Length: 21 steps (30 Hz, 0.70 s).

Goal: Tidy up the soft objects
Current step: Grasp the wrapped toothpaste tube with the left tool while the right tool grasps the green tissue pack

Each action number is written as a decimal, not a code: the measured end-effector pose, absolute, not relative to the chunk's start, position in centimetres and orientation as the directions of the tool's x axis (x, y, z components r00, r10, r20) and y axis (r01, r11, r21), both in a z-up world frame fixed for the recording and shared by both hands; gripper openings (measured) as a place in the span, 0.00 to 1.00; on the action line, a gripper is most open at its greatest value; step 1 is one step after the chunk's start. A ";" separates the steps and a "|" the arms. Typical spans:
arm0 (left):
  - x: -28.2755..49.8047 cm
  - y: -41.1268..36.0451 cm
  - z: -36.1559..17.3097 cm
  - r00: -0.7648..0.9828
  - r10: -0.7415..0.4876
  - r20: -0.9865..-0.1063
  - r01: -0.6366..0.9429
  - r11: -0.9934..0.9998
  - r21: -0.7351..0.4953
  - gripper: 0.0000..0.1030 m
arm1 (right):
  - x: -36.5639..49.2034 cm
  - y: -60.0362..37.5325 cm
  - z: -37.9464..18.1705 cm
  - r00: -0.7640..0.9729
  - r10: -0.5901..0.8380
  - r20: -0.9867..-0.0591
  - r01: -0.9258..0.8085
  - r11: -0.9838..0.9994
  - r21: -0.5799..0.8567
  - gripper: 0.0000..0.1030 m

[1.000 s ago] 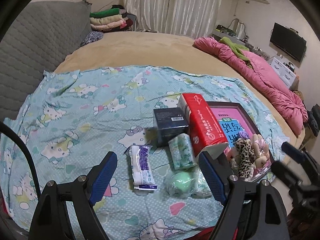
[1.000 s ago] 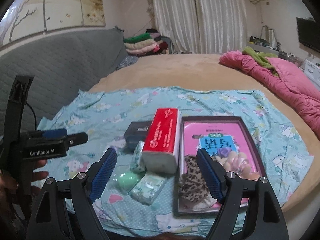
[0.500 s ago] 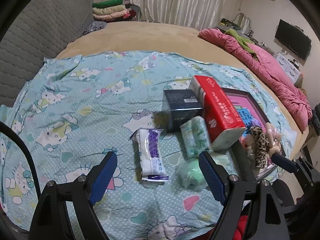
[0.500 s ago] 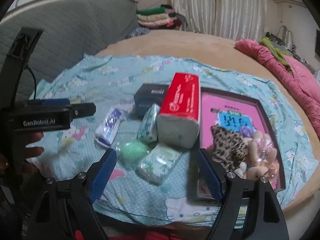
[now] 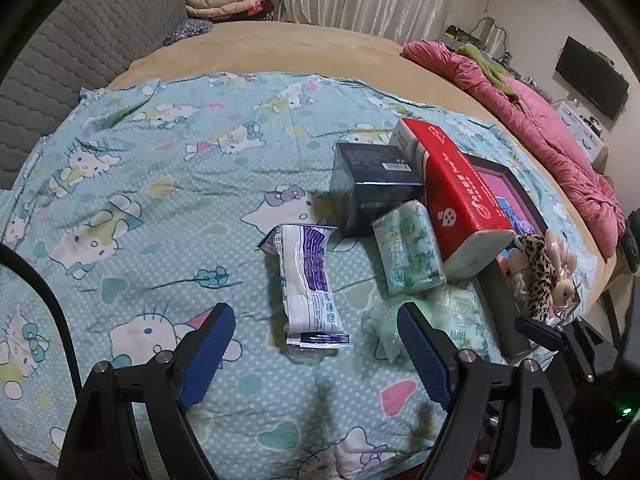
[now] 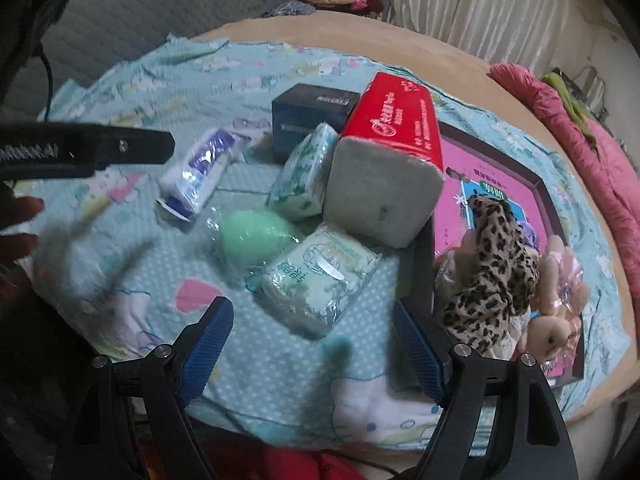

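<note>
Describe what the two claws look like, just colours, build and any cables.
Both match: the left claw and right claw are matte black angular frames with silver screw heads at the joints. Each finger carries a blue pad with a fine knurled texture. In the right wrist view the left claw's black body shows a coiled spring, and a thin black cable curves behind it.

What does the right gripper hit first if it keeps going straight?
Probably the green-patterned tissue pack, which sits between the open right gripper fingers in its view, just ahead. Depth is unclear; nothing held.
</note>
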State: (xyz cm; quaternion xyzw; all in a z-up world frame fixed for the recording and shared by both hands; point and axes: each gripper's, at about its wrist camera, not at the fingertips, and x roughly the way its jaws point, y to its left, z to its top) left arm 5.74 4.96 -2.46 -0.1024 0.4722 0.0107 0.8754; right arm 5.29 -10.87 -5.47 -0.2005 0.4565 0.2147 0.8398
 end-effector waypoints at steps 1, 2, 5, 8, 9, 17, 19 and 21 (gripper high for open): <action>5.7 5.0 -2.6 0.551 -0.078 -0.831 -0.117 0.979 -0.169 0.81 | 5.4 -10.7 -5.9 0.491 0.171 -0.854 -0.548 0.823 -0.150 0.81; 5.8 5.0 -2.8 0.549 -0.080 -0.832 -0.117 0.978 -0.172 0.81 | 5.5 -10.7 -6.3 0.490 0.164 -0.856 -0.551 0.819 -0.159 0.81; 5.9 5.2 -3.1 0.546 -0.087 -0.833 -0.120 0.976 -0.181 0.81 | 5.9 -10.3 -7.3 0.489 0.146 -0.860 -0.561 0.807 -0.182 0.81; 6.0 5.3 -3.5 0.543 -0.088 -0.835 -0.124 0.975 -0.183 0.81 | 6.3 -10.1 -7.9 0.502 0.129 -0.855 -0.564 0.799 -0.210 0.81; 6.1 5.4 -3.7 0.540 -0.088 -0.837 -0.125 0.975 -0.183 0.81 | 6.5 -10.1 -8.2 0.503 0.124 -0.856 -0.563 0.798 -0.215 0.81; 6.4 5.3 -4.6 0.527 -0.098 -0.844 -0.123 0.974 -0.190 0.81 | 7.7 -9.6 -9.1 0.545 0.112 -0.831 -0.568 0.778 -0.268 0.81; 6.5 5.3 -4.8 0.526 -0.101 -0.845 -0.122 0.974 -0.193 0.81 | 7.8 -9.2 -9.2 0.559 0.114 -0.821 -0.576 0.766 -0.285 0.81; 6.6 5.3 -4.9 0.524 -0.104 -0.846 -0.120 0.974 -0.194 0.81 | 8.1 -8.8 -9.5 0.561 0.119 -0.819 -0.588 0.754 -0.293 0.81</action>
